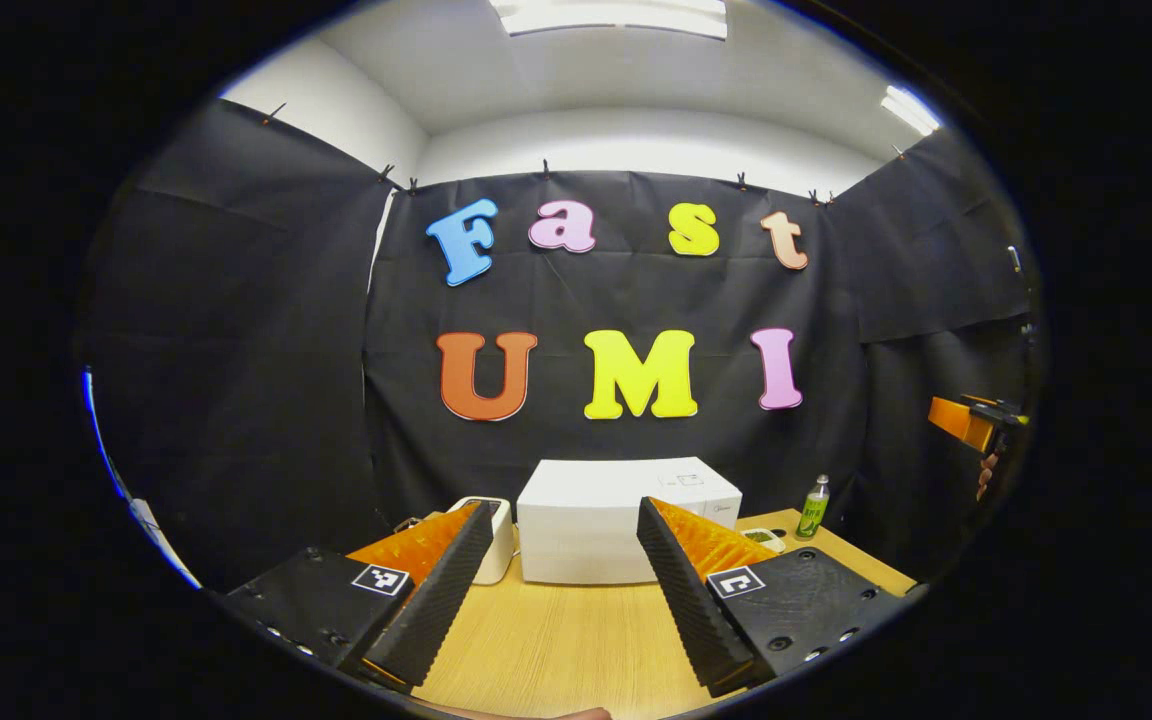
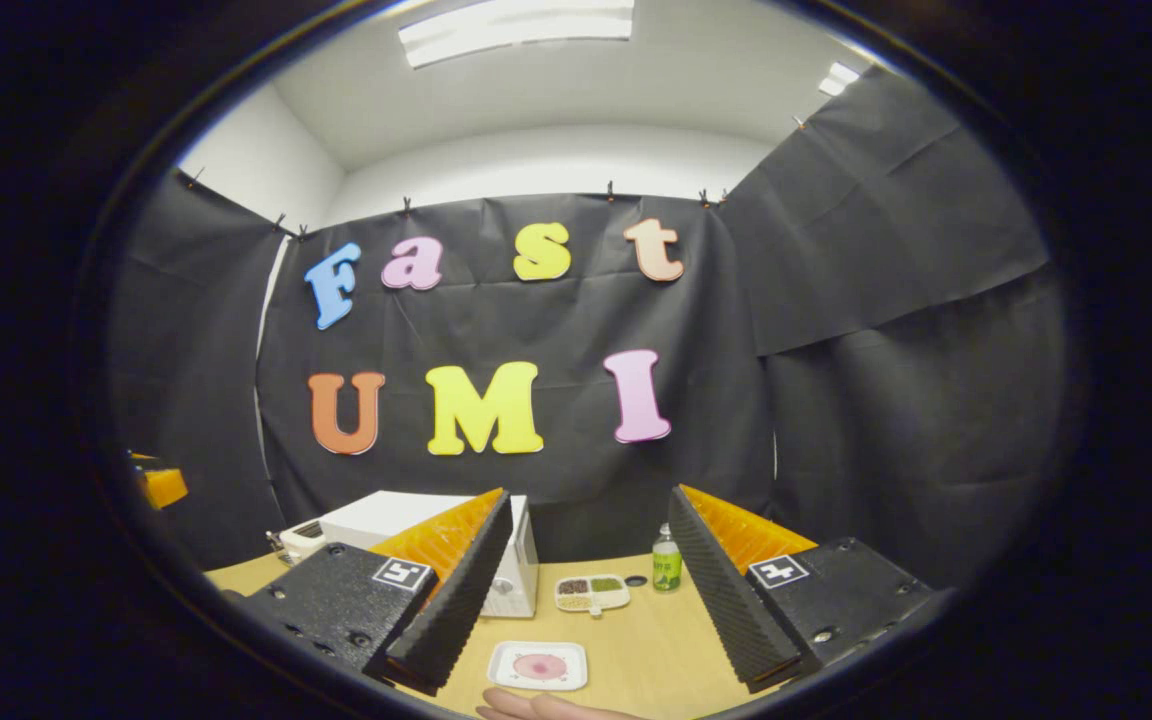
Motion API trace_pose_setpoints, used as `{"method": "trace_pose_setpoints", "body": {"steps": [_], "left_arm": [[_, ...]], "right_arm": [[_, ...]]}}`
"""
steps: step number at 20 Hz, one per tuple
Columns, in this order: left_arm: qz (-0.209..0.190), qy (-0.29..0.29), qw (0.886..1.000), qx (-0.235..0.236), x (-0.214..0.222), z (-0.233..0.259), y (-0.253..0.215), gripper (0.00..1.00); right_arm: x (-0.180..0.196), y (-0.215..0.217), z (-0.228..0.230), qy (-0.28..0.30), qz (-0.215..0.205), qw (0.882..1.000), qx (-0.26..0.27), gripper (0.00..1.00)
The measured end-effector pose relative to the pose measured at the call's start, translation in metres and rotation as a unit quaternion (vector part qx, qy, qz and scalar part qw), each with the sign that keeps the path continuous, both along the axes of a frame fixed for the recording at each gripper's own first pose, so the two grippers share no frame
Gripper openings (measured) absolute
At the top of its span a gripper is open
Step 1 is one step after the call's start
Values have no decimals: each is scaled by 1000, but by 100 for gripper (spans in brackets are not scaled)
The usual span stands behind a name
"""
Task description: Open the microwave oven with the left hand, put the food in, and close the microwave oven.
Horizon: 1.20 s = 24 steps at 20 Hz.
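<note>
First, bring your left gripper (image 1: 561, 590), jaws wide apart and empty, squarely up to the closed microwave oven (image 1: 626, 520) at the table's (image 1: 556, 640) far edge. Find the door's edge before pulling. Your right gripper (image 2: 576, 600) is open too, above the food plate (image 2: 538, 666) by the near edge.

The left gripper (image 1: 566, 590) is hovering with fingers spread wide over the wooden table (image 1: 556, 640) — the white microwave oven (image 1: 626, 520) is sitting closed ahead.
</note>
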<state>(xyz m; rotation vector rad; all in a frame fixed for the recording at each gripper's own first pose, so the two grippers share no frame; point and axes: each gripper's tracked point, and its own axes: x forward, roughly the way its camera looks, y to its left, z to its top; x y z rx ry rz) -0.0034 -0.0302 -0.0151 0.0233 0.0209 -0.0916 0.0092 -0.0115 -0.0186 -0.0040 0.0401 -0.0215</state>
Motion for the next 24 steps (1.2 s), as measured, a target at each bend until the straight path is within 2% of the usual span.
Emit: {"method": "trace_pose_setpoints", "body": {"steps": [2,3,6,7,9,10,11,12,13,14,17,18,19,21,22,23,24], "left_arm": [[-2,2,1000,-1,7,-7,-8,92],[-6,3,1000,-2,13,-10,-14,93],[-40,4,999,-12,36,-22,-44,93],[-53,9,998,-16,45,-30,-55,92],[-67,19,997,-18,65,-47,-72,93],[-68,23,997,-20,74,-55,-78,93],[-79,36,996,-21,83,-69,-90,93],[-91,47,995,-9,89,-80,-104,93],[-91,47,995,9,98,-87,-110,93],[-93,43,994,25,106,-92,-118,93],[-110,45,992,33,128,-121,-156,92],[-114,47,992,28,136,-130,-167,92],[-115,49,992,23,146,-139,-177,90],[-112,58,992,18,165,-158,-192,88],[-109,63,992,15,176,-168,-198,88],[-110,68,992,9,187,-179,-206,88],[-105,71,992,5,200,-189,-211,88]], "right_arm": [[0,0,-3,0,1,1000,-1,91],[0,0,-8,2,2,1000,-1,100],[1,0,-14,7,8,1000,2,100],[0,-1,-16,7,9,1000,1,91],[0,-6,-19,5,7,1000,0,91],[0,-8,-21,6,5,1000,-1,100],[0,-9,-23,8,5,1000,-1,91],[0,-11,-26,8,6,1000,0,100],[1,-13,-29,9,7,1000,1,91],[1,-16,-33,11,7,1000,2,100],[4,-25,-45,18,9,1000,8,100],[6,-28,-49,19,9,1000,10,91],[8,-31,-52,21,10,1000,12,100],[11,-37,-61,26,9,1000,11,100],[13,-39,-64,27,11,1000,11,91],[15,-40,-67,26,12,1000,11,100],[16,-42,-69,26,13,1000,11,100]]}}
